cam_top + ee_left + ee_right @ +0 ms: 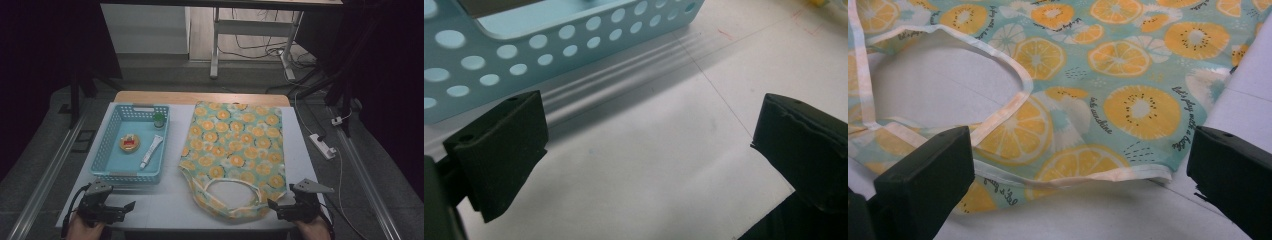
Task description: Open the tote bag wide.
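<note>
**Where the basket's contents blur, we name little**

While both jaws stand wide apart, our left gripper (131, 205) waits by the blue basket (102, 145), our right gripper (270, 203) by the fruit-print bag (235, 150); basket items stay indistinct.

Two hands hold two grippers low at the near edge, both with jaws apart.

The left gripper (131, 205) sits at the near left, held by the left hand (86, 229), and its jaws point toward the right. The right gripper (270, 203) sits at the near right, held by the right hand (312, 229), and its jaws point toward the left. In each gripper view the two black jaws stand wide, with nothing between them.
</note>
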